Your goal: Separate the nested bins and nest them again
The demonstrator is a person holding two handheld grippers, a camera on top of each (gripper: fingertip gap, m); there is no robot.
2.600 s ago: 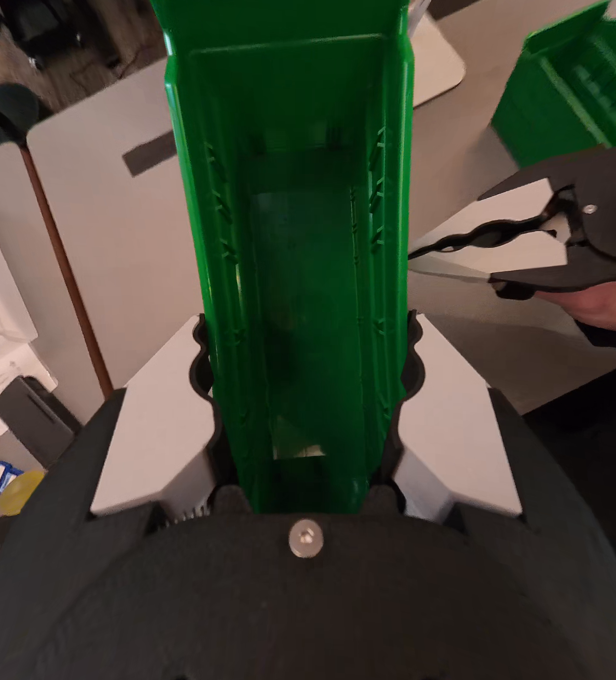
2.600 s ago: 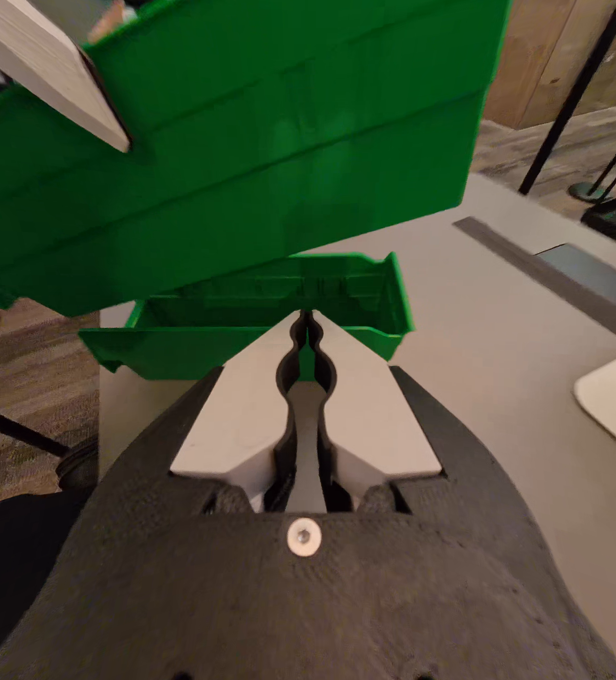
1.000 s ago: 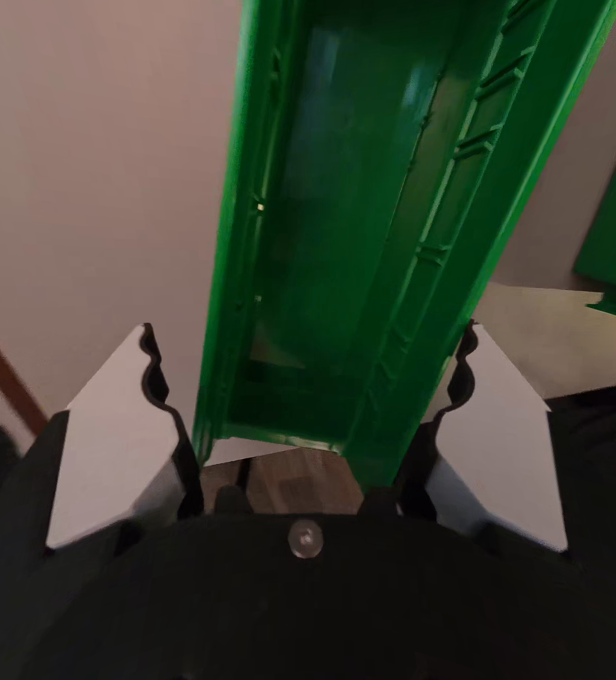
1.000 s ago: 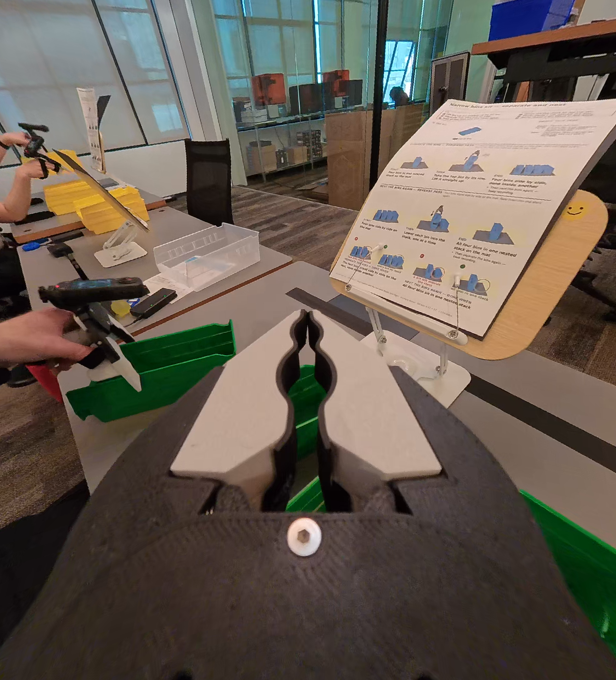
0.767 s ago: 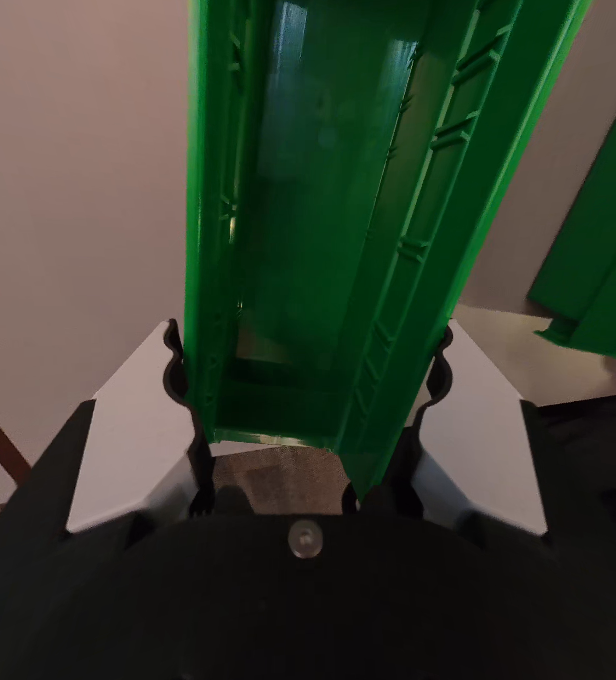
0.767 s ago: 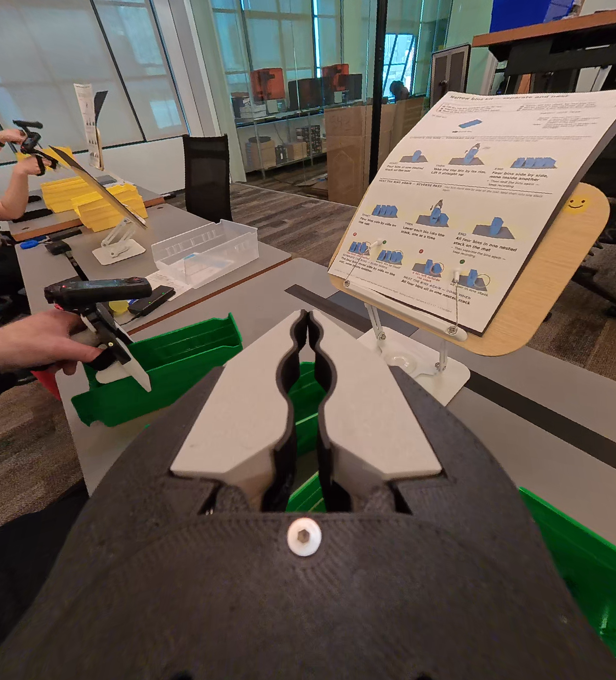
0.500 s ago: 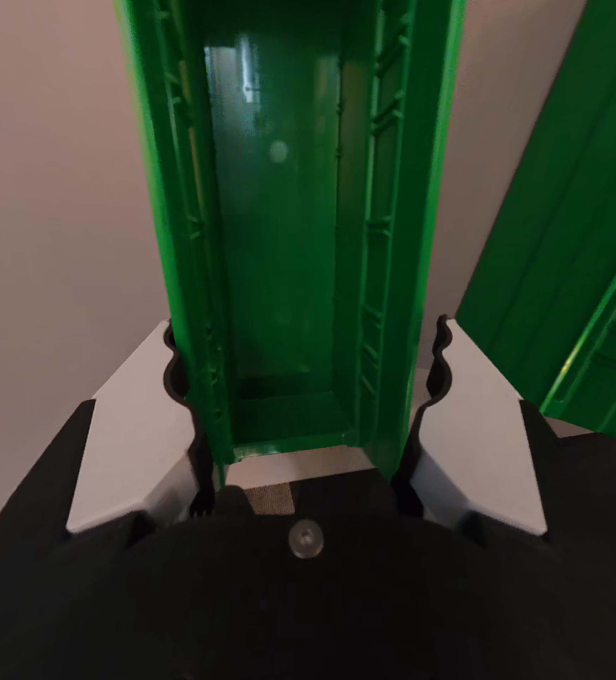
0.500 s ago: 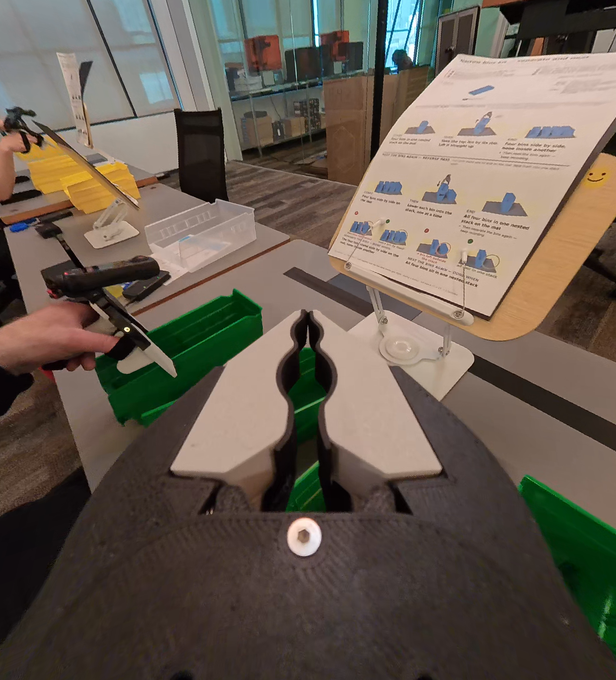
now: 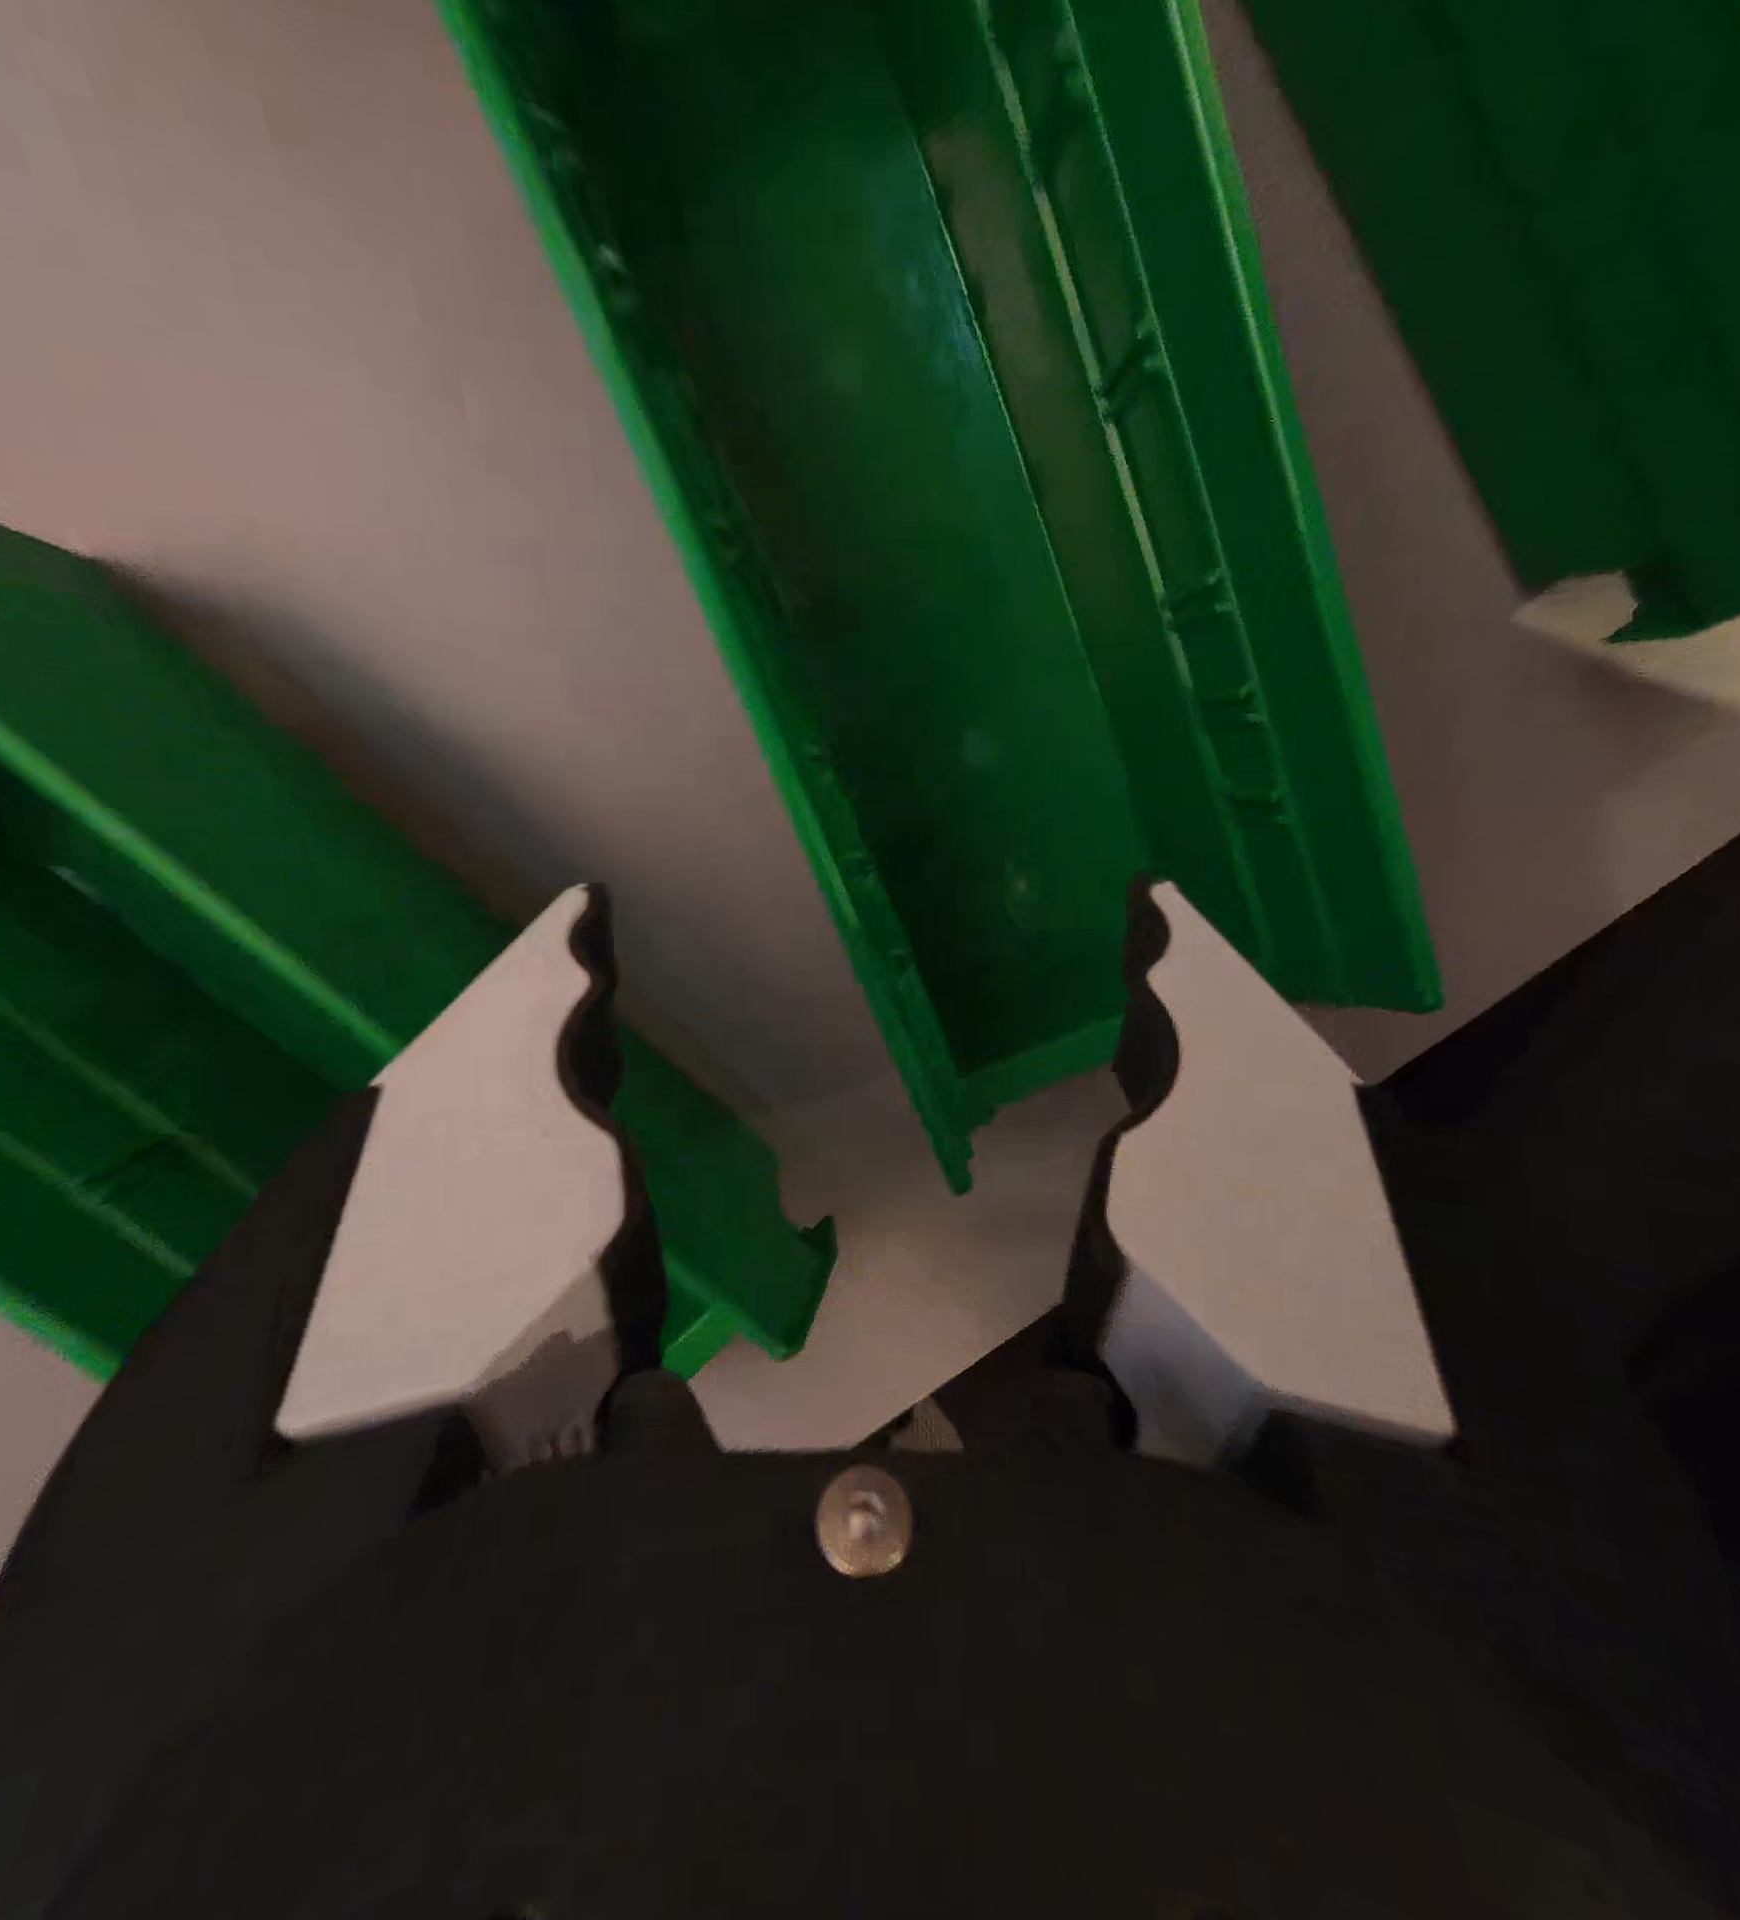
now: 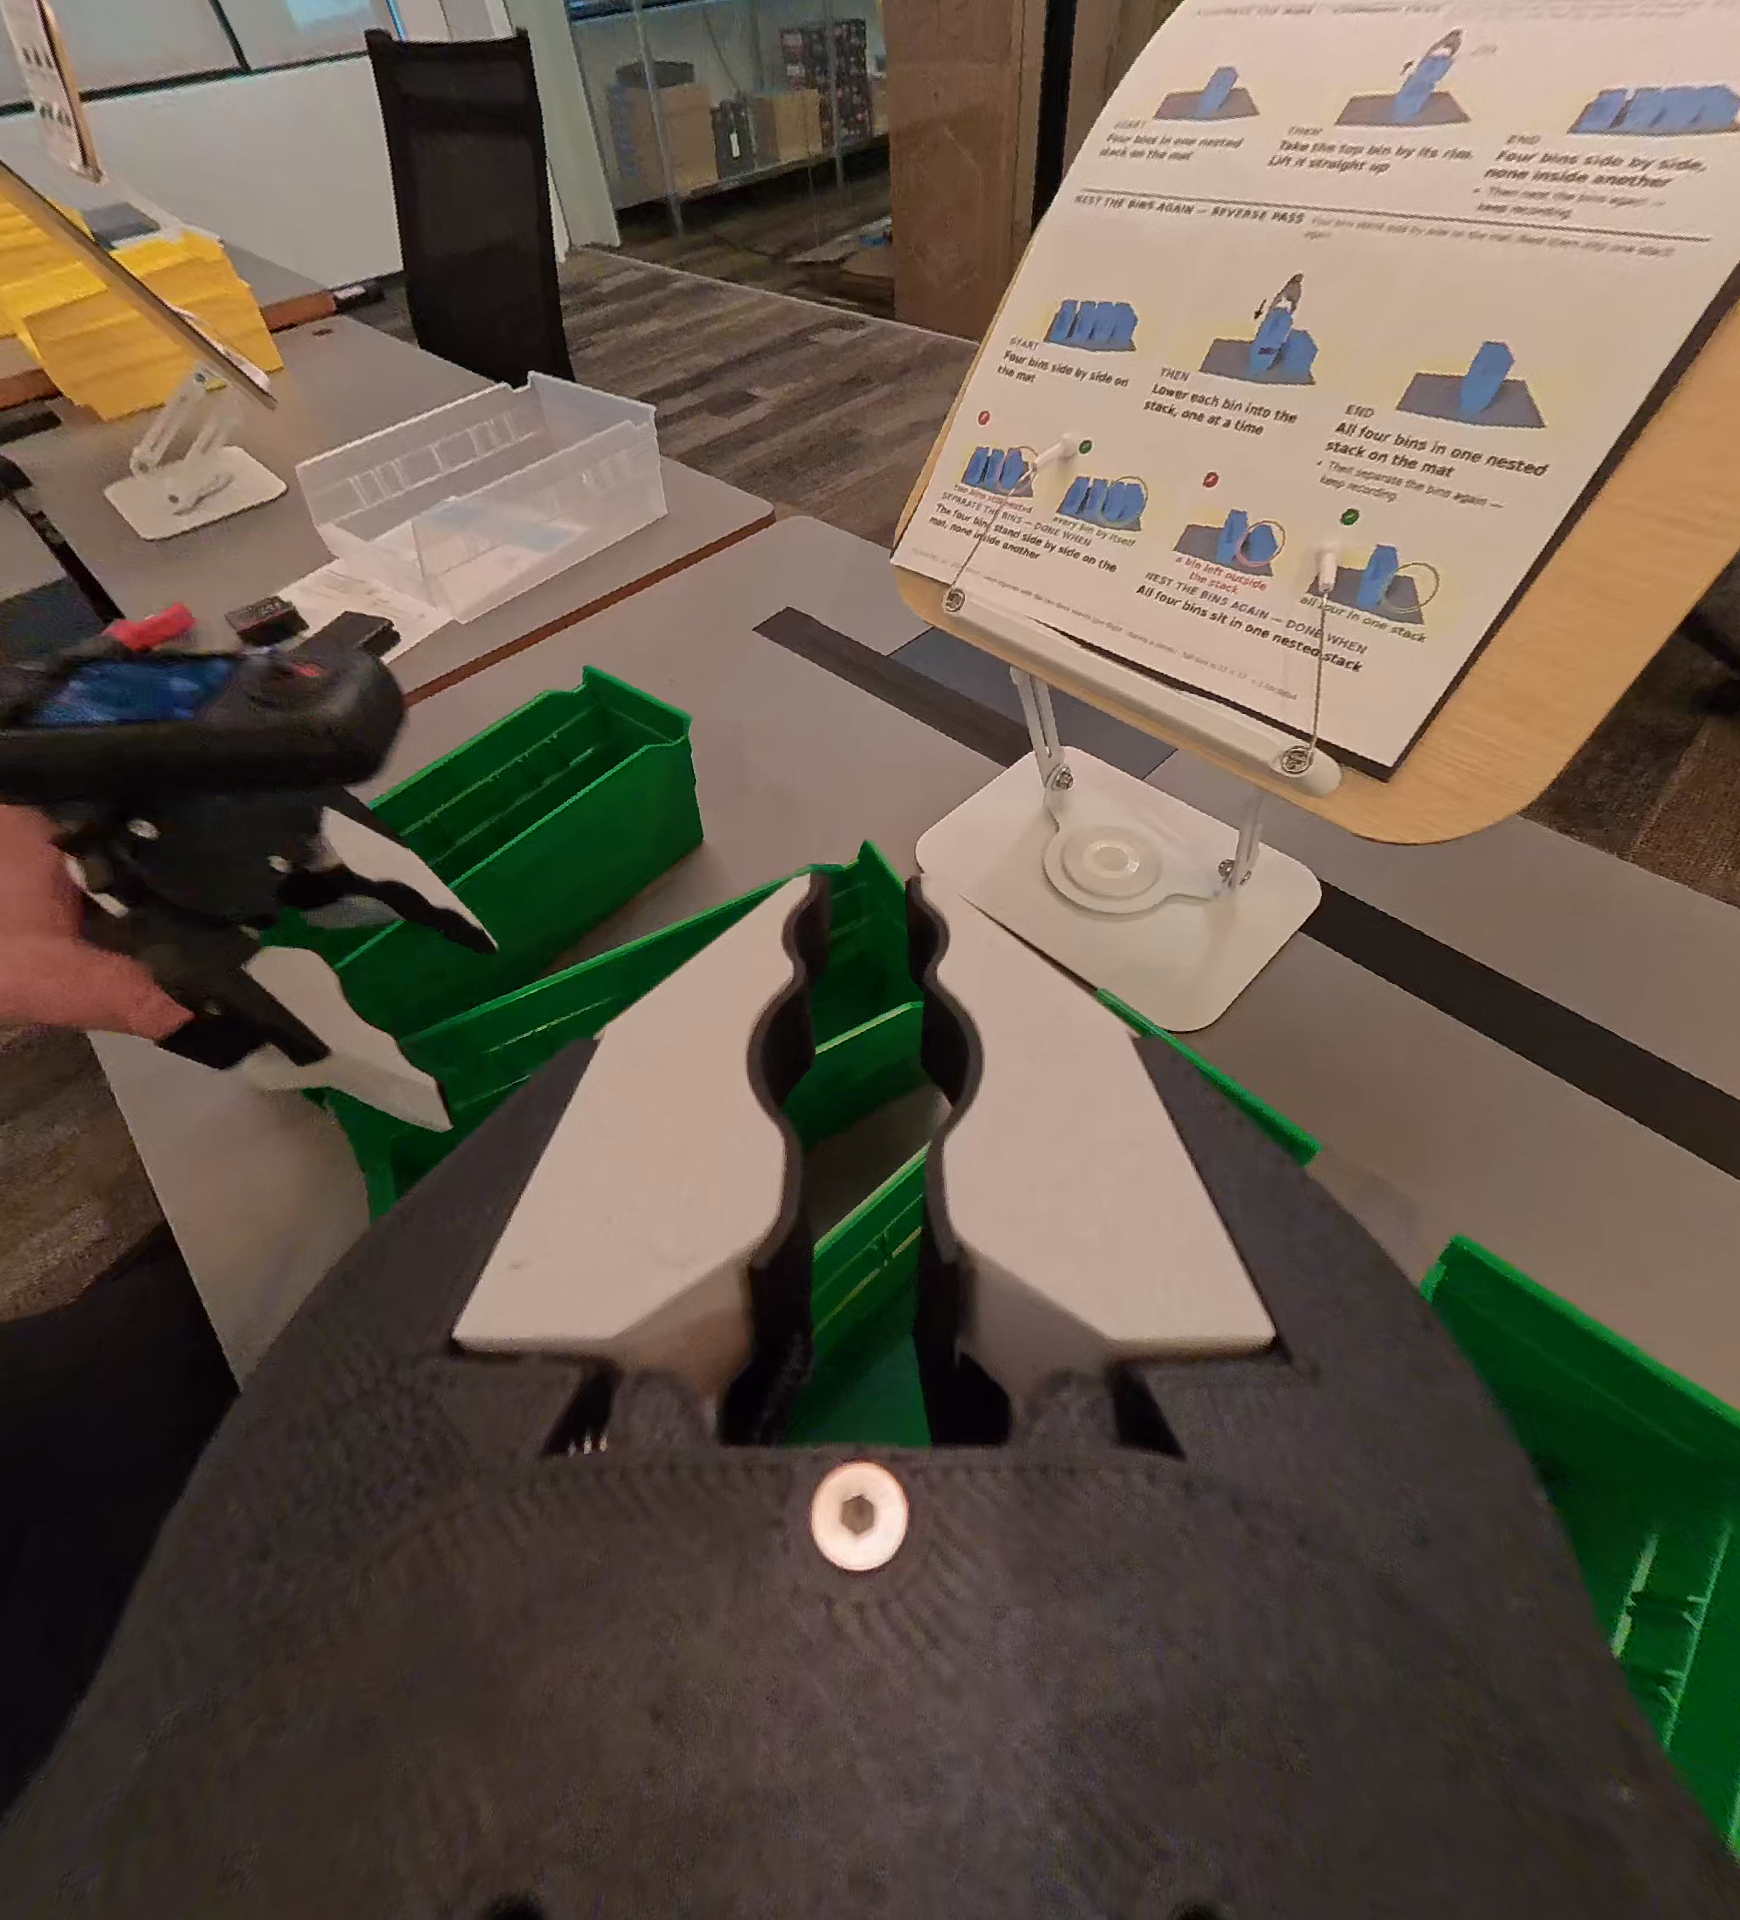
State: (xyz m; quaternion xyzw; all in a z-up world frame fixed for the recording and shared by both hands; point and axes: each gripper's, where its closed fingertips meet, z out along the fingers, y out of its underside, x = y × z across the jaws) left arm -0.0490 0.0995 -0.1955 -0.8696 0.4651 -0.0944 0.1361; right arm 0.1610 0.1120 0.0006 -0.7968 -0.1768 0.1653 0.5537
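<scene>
Several green bins lie apart on the grey table (image 10: 845,644). In the left wrist view one bin (image 9: 949,520) runs up the middle, with another at the left (image 9: 118,935) and a third at the top right (image 9: 1572,260). My left gripper (image 9: 866,1039) is open and empty, with the middle bin's near end between its tips, untouched. It also shows in the right wrist view (image 10: 461,1034), above a long bin (image 10: 533,1029) next to a farther bin (image 10: 554,790). My right gripper (image 10: 861,1039) hangs over the bins with its jaws a narrow gap apart, holding nothing that I can see. Another bin (image 10: 1624,1507) lies at the right.
An instruction board on a white stand (image 10: 1115,883) stands behind the bins at the right. The table's left edge (image 10: 222,1143) is close to the left gripper. A neighbouring table carries a clear plastic bin (image 10: 492,488) and yellow bins (image 10: 66,301). A black chair (image 10: 471,197) stands beyond.
My left gripper has let go of the green bin it carried, which now lies on the table, and has swung left. My right gripper's jaws have parted slightly and it has tilted down.
</scene>
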